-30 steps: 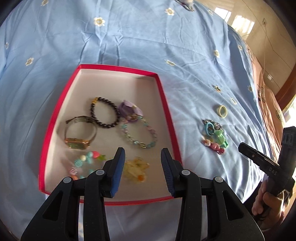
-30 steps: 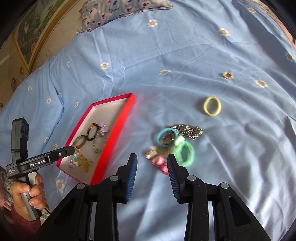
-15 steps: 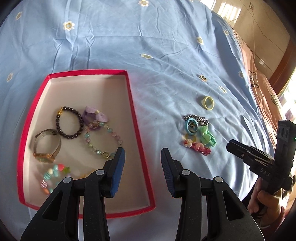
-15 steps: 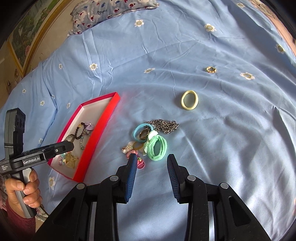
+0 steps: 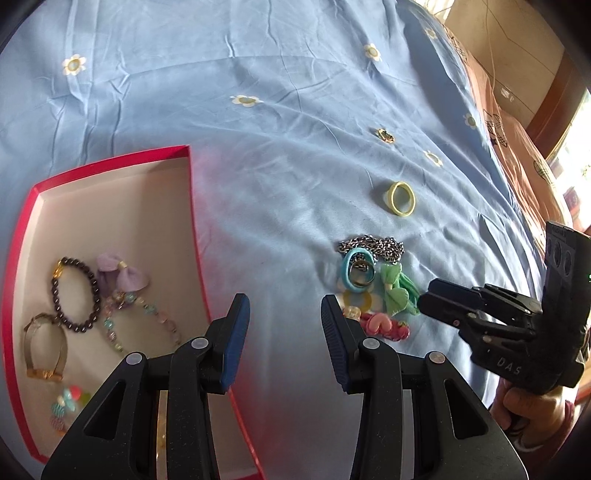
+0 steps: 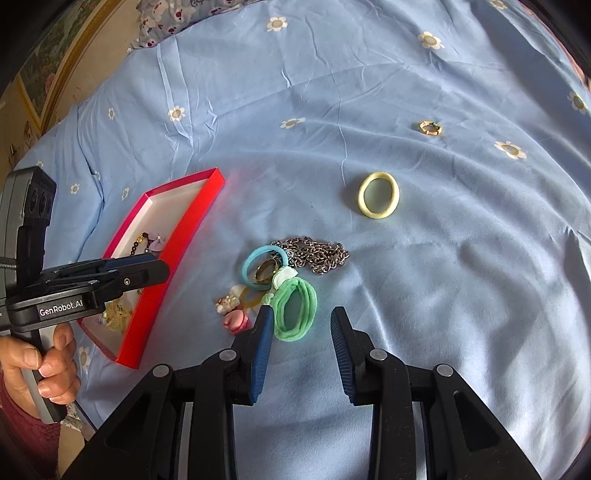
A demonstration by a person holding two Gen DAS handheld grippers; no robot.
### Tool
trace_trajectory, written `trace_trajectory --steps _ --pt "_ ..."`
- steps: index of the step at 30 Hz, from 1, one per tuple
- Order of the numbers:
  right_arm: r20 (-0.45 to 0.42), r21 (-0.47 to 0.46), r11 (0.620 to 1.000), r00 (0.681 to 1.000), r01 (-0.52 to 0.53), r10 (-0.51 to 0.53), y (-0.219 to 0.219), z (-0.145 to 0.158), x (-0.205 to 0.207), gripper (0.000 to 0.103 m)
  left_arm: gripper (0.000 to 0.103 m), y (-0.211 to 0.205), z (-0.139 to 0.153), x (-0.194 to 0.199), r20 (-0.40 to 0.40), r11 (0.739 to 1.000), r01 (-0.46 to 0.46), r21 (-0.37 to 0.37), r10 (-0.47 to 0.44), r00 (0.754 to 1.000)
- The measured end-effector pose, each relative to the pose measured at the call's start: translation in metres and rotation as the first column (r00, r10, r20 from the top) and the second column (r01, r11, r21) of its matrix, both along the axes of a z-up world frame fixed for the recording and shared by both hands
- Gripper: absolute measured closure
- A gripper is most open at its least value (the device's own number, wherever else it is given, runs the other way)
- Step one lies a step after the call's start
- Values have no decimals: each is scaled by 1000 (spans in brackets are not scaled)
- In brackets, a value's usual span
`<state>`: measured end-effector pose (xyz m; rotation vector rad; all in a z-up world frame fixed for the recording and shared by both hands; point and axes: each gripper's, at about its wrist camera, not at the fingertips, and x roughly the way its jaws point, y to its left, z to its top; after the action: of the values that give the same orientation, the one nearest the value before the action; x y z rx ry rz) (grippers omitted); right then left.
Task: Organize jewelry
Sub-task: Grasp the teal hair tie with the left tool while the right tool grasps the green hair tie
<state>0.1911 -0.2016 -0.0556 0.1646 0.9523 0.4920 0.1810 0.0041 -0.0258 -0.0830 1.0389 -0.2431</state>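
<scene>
A red tray (image 5: pixel 194 221) (image 6: pixel 192 221) on the blue bedsheet holds a dark bead bracelet (image 5: pixel 75 291), a purple bow (image 5: pixel 123 277), a pastel bead bracelet (image 5: pixel 144 325) and a watch (image 5: pixel 44 350). To its right lies a heap: silver chain (image 5: pixel 373 245) (image 6: pixel 314 253), blue hair tie (image 5: pixel 356 273) (image 6: pixel 262 267), green hair tie (image 6: pixel 295 308) (image 5: pixel 397 291), pink clip (image 5: pixel 384 326) (image 6: pixel 236 320). My left gripper (image 5: pixel 284 314) is open over the tray's right edge. My right gripper (image 6: pixel 302 325) is open just short of the green tie, empty.
A yellow hair tie (image 5: pixel 402 198) (image 6: pixel 378 195) and a small gold ring (image 5: pixel 385 135) (image 6: pixel 430 128) lie further out on the sheet. A pillow (image 6: pixel 177 18) is at the far end. The bed edge and an orange cover (image 5: pixel 517 147) are on the right.
My left gripper has swung right, from over the tray to its right edge. My right gripper has moved forward, closer to the green hair tie. Both stay open.
</scene>
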Motion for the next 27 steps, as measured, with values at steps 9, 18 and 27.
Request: trace_trajectory --steps 9,18,27 --pt "-12 -40 998 999 -39 39 10 -13 5 98 65 -33 -12 27 -22 996 84 14 -84 996" --pt "8 13 999 999 36 -36 -20 -2 0 99 95 -56 -35 42 -58 988 149 28 -147 987" --pt "15 56 996 997 72 -73 -32 4 -7 99 101 -48 -28 17 -28 984 173 34 -172 985"
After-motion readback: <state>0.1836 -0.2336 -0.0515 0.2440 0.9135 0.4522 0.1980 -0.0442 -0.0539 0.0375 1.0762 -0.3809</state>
